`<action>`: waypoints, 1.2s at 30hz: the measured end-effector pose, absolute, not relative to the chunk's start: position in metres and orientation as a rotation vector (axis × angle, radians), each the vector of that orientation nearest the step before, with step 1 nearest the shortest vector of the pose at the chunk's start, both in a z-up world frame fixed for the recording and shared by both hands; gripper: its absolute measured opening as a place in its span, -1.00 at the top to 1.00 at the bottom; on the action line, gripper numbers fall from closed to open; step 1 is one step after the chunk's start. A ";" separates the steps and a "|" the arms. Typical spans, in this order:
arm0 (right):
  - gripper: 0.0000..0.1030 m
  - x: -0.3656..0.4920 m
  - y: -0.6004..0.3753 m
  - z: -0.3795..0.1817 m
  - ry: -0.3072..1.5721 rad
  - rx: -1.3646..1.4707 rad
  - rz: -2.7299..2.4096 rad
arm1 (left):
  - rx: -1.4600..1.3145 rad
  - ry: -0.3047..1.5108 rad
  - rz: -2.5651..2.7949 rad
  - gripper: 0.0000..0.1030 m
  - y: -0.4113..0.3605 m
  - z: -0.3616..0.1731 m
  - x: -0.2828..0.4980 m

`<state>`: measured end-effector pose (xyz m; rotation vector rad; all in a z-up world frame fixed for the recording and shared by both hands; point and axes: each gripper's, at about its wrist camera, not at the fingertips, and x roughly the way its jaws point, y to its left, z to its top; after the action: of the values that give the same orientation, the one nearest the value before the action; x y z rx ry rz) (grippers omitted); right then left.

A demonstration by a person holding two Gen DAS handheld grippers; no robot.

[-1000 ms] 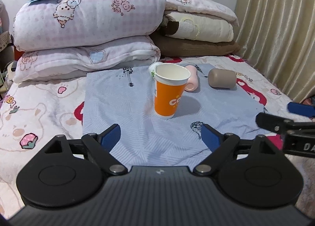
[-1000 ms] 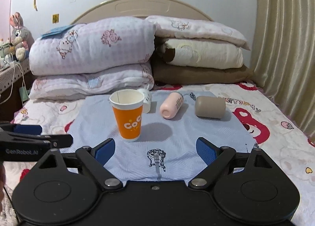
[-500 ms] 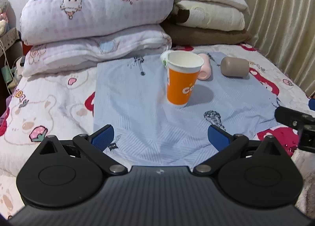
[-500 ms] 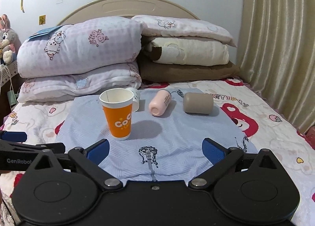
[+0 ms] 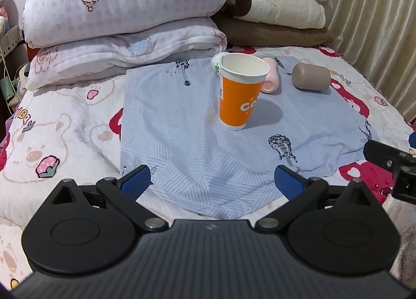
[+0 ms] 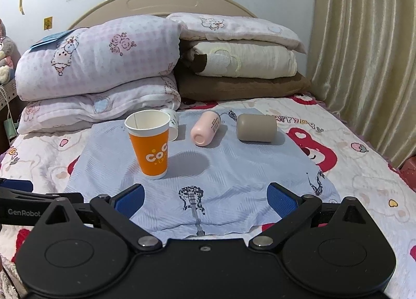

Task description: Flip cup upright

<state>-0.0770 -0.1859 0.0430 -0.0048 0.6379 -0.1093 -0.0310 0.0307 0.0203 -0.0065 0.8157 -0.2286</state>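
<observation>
Nearest, left gripper point(image 5: 212, 178) and right gripper point(image 6: 205, 196): both spread wide, holding nothing, level and low over the blue guitar-print cloth point(image 6: 234, 169), well short of any cup. Mid-cloth, orange paper cup point(image 6: 149, 144) already upright, mouth up. Farther back, pink cup point(image 6: 205, 128) and taupe cup point(image 6: 256, 127) on their sides, apparently left to right.

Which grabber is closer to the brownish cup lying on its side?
Right. The right gripper sits almost straight in front of the taupe plastic cup; the left gripper is farther off to the cup's left. Both have open jaws.
</observation>
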 end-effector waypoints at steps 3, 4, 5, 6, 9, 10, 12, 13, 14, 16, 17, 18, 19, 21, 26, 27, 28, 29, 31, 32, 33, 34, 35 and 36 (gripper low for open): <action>-0.98 -0.076 -0.187 0.042 0.644 -0.003 -0.112 | 0.001 0.830 -0.223 -1.00 0.029 0.019 -0.029; -0.98 -0.075 -0.187 0.041 0.646 -0.002 -0.113 | 0.002 0.835 -0.219 -1.00 0.029 0.018 -0.028; -0.98 -0.075 -0.187 0.041 0.648 -0.001 -0.114 | 0.005 0.839 -0.217 -1.00 0.029 0.018 -0.027; -0.98 -0.075 -0.188 0.041 0.649 -0.001 -0.113 | 0.008 0.844 -0.214 -1.00 0.029 0.017 -0.027; -0.98 -0.074 -0.188 0.040 0.657 -0.005 -0.107 | 0.014 0.849 -0.209 -1.00 0.029 0.017 -0.026; -0.98 -0.074 -0.188 0.040 0.658 -0.004 -0.106 | 0.016 0.849 -0.208 -1.00 0.029 0.016 -0.025; -0.98 -0.073 -0.189 0.040 0.658 -0.001 -0.107 | 0.017 0.850 -0.209 -1.00 0.029 0.016 -0.025; -0.98 -0.073 -0.189 0.040 0.659 -0.001 -0.107 | 0.016 0.850 -0.210 -1.00 0.029 0.016 -0.025; -0.98 -0.073 -0.189 0.040 0.659 0.000 -0.107 | 0.017 0.851 -0.211 -1.00 0.029 0.016 -0.025; -0.98 -0.073 -0.189 0.039 0.662 0.001 -0.108 | 0.022 0.854 -0.211 -1.00 0.029 0.016 -0.025; -0.98 -0.072 -0.189 0.039 0.663 0.001 -0.109 | 0.025 0.855 -0.209 -1.00 0.029 0.016 -0.024; -0.98 -0.072 -0.189 0.039 0.663 0.001 -0.110 | 0.028 0.856 -0.208 -1.00 0.028 0.016 -0.024; -0.98 -0.072 -0.189 0.039 0.663 0.002 -0.111 | 0.031 0.857 -0.206 -1.00 0.028 0.016 -0.024; -0.98 -0.072 -0.189 0.039 0.662 0.001 -0.112 | 0.037 0.858 -0.204 -1.00 0.028 0.016 -0.024; -0.98 -0.072 -0.190 0.039 0.659 0.003 -0.113 | 0.041 0.859 -0.206 -1.00 0.027 0.016 -0.024; -0.98 -0.072 -0.190 0.039 0.657 0.003 -0.113 | 0.042 0.859 -0.207 -1.00 0.027 0.016 -0.024; -0.98 -0.072 -0.189 0.040 0.657 0.003 -0.113 | 0.042 0.859 -0.207 -1.00 0.027 0.016 -0.025; -0.98 -0.073 -0.190 0.040 0.657 0.003 -0.113 | 0.043 0.859 -0.208 -1.00 0.026 0.016 -0.025; -0.98 -0.073 -0.190 0.040 0.658 0.003 -0.115 | 0.043 0.859 -0.208 -1.00 0.026 0.016 -0.025; -0.98 -0.073 -0.190 0.040 0.658 0.004 -0.114 | 0.044 0.857 -0.208 -1.00 0.026 0.016 -0.025; -0.98 -0.073 -0.190 0.040 0.659 0.005 -0.114 | 0.046 0.855 -0.207 -1.00 0.026 0.016 -0.025; -0.98 -0.073 -0.191 0.040 0.659 0.005 -0.115 | 0.048 0.853 -0.207 -1.00 0.026 0.017 -0.025; -0.98 -0.073 -0.191 0.040 0.659 0.005 -0.116 | 0.049 0.852 -0.207 -1.00 0.026 0.017 -0.025; -0.98 -0.073 -0.191 0.040 0.659 0.004 -0.115 | 0.049 0.850 -0.207 -1.00 0.026 0.017 -0.025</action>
<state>-0.0726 -0.1908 0.0401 0.0042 0.6587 -0.1145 -0.0249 0.0263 0.0169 0.0486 0.8502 -0.2068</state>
